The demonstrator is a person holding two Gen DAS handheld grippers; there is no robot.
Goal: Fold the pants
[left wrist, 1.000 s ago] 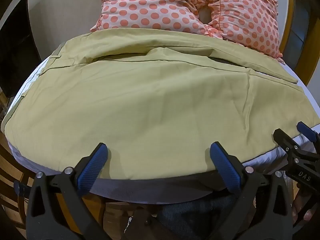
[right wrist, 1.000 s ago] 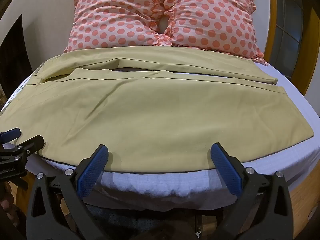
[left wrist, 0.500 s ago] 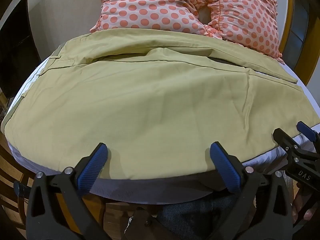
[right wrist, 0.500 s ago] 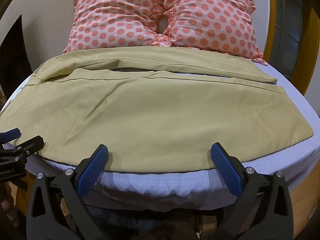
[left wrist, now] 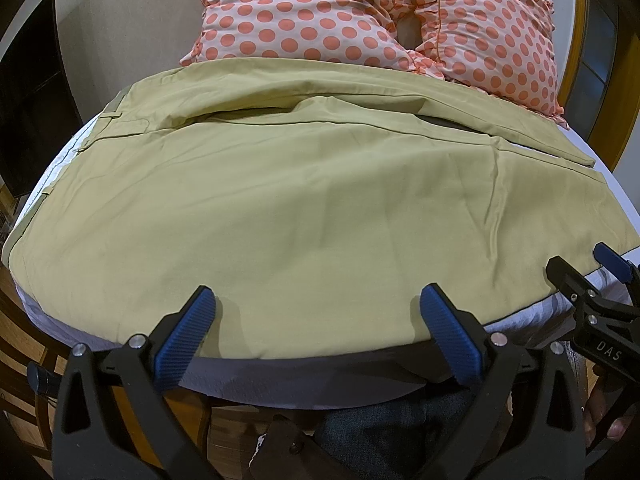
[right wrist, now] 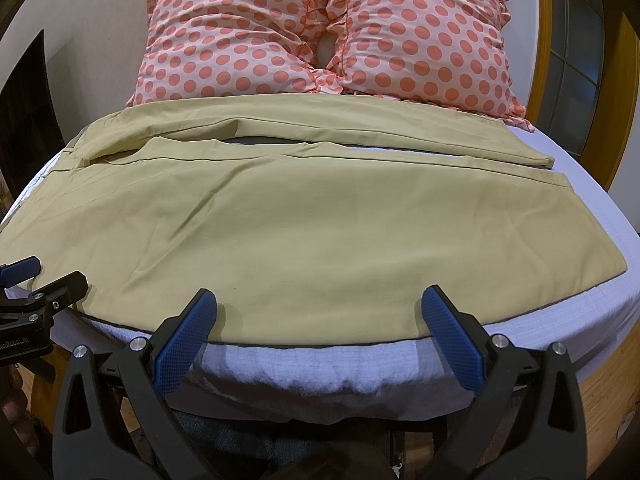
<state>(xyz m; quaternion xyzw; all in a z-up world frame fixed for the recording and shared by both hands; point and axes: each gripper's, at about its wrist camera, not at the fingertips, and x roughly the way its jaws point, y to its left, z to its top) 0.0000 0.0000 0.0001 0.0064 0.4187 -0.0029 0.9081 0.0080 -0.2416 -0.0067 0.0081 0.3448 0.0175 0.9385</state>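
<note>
Khaki pants [left wrist: 304, 208] lie spread flat across the bed, waistband at the left, leg ends at the right; they also show in the right wrist view [right wrist: 320, 232]. The far leg lies along the pillows, the near leg toward me. My left gripper [left wrist: 318, 304] is open and empty just over the pants' near edge, toward the waist side. My right gripper [right wrist: 320, 308] is open and empty at the near edge, toward the leg ends. Each gripper shows at the side of the other's view [left wrist: 600, 272] [right wrist: 40, 276].
A white bedsheet [right wrist: 600, 308] covers the mattress. Two pink polka-dot pillows [right wrist: 248, 40] [right wrist: 432, 36] lie at the head. A wooden bed frame [right wrist: 600, 380] and door frame [right wrist: 616, 92] are on the right, a dark opening [left wrist: 24, 92] on the left.
</note>
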